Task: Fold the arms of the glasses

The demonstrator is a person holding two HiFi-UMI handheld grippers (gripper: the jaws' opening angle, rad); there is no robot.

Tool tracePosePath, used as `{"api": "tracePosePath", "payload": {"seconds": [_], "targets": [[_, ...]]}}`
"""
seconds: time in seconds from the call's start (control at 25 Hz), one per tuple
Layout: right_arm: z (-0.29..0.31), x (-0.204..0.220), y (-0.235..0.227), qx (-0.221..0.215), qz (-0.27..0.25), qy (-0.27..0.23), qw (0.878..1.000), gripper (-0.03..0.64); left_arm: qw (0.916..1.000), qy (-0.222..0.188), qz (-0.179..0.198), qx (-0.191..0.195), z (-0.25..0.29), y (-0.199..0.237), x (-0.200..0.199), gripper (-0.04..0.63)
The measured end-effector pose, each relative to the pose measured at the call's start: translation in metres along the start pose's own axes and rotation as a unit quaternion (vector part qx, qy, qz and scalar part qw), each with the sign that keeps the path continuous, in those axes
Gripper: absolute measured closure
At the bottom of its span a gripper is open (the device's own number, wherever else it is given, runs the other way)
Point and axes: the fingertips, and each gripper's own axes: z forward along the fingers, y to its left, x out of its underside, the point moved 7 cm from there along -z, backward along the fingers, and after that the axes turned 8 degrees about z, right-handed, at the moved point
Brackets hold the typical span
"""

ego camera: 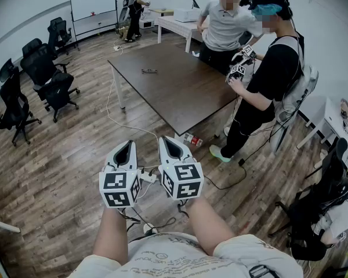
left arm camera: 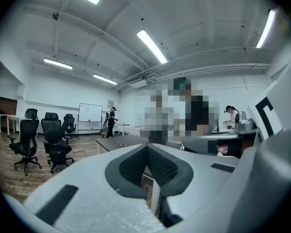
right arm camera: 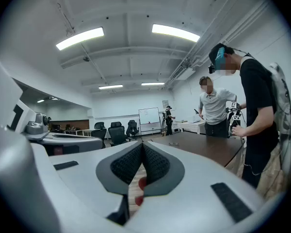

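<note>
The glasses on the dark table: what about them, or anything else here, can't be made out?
- Glasses: too small in the head view to tell whether the arms are open or folded; a speck in the right gripper view.
- Dark table: its near part hides behind the left gripper in the left gripper view.
- Red thing: only slivers show past the shut jaws of the right gripper.

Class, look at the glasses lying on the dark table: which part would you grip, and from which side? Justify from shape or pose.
Probably the frame front, pinched from above: the glasses lie low and flat on the table, so a side approach would meet the tabletop. Their arms are too small to make out here.
</note>
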Motion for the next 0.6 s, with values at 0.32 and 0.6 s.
{"api": "tracePosePath", "payload": {"seconds": [0.32,0.6], "targets": [[0.036,0.002,0.005,-0.006,0.013,-0.011,1.000,0.603,1.0000,-0.002,-0.004,-0.001,0.024,0.033,0.005,0.581],[0.062,0.001,0.008,0.004,0.012,-0.018,1.000,0.603,0.9999,-0.004,0.003,0.015,0.044,0.053,0.006,0.581]]}}
